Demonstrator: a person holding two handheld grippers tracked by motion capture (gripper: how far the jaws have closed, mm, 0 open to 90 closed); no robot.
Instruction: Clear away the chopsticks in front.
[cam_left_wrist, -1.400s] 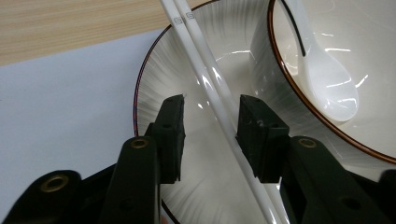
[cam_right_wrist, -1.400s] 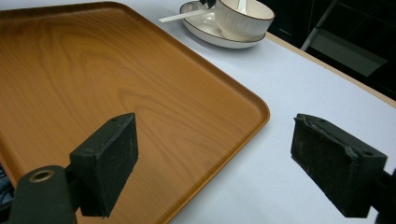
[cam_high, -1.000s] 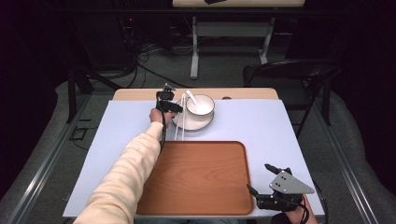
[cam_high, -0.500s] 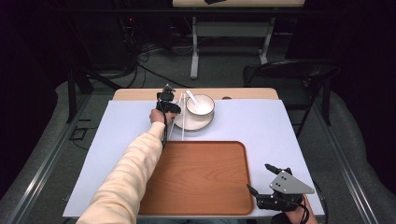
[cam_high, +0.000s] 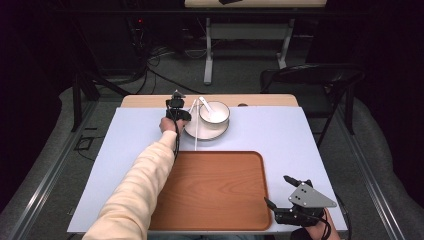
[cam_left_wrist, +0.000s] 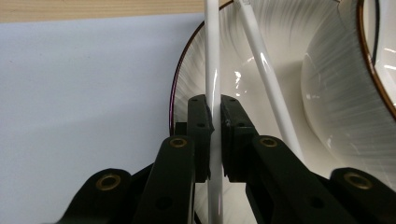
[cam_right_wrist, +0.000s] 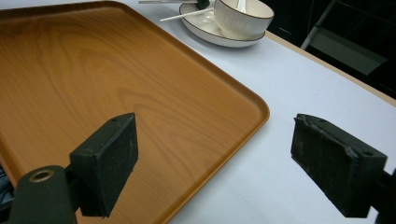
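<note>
Two slim white chopsticks are seen at the far middle of the table. One chopstick is clamped between the pads of the left gripper, whose jaws have just been closing onto it; it runs straight up the left gripper view and crosses the rim of the plate. The second chopstick lies beside it, slanted, resting on the plate and leaning toward the bowl. Both sticks are plain, glossy and round in section.

In the high view the left gripper is held at the plate's left edge, and the chopsticks are seen to stretch from the plate down onto the pale blue mat, their near ends just short of the tray.

Surroundings — the plate is white, ribbed, with a dark rim line; the ribbed white bowl stands on it, and a white spoon rests in the bowl. The bowl wall sits just beside the loose chopstick, so little room is left on that side of the grip. The wooden tray is bare and lies near the person's side.

The right gripper is held at the tray's near right corner, well apart from the plate — its jaws are spread wide with nothing between the pads.
</note>
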